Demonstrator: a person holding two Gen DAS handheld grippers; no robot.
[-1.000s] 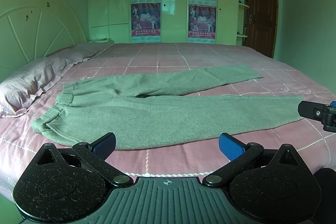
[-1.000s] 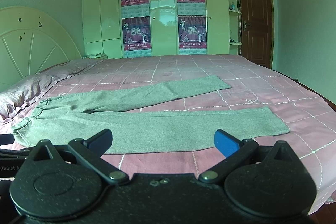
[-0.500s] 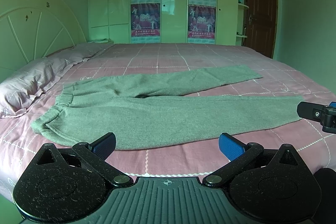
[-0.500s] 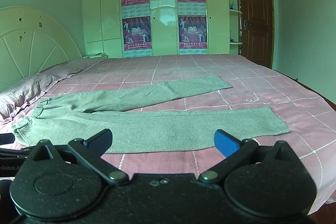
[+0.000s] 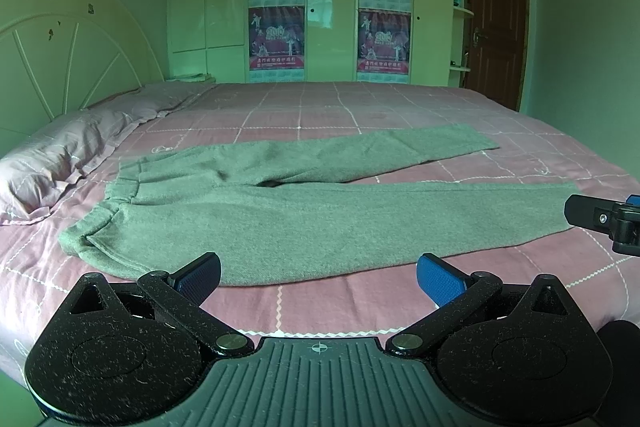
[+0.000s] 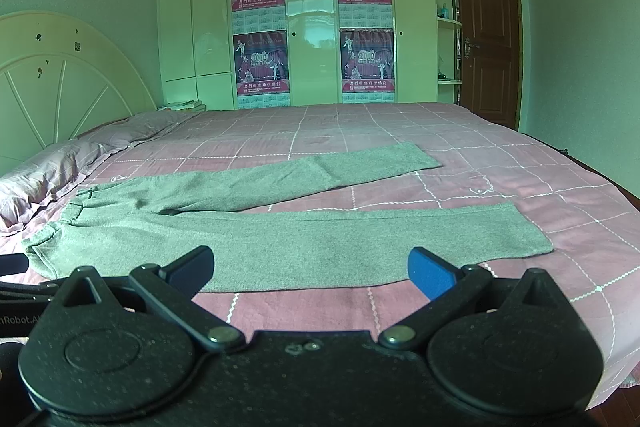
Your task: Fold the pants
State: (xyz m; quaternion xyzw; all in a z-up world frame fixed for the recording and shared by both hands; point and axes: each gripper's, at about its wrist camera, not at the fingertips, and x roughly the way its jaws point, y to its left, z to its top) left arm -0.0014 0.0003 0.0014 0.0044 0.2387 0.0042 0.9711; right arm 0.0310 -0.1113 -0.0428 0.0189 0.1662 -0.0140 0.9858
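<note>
We hold both tongs, left tongs [image 5: 318, 277] and right tongs [image 6: 310, 267], spread and empty just before the grey pants [image 5: 312, 223], laid flat on the bed [image 5: 360, 103] for folding.

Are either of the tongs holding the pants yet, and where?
No. Left tongs and right tongs are both open and empty; the pants lie flat on the bed.

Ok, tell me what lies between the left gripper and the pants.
Only a bare strip of pink bedsheet, seen in the left wrist view, separates the open left gripper from the pants.
</note>
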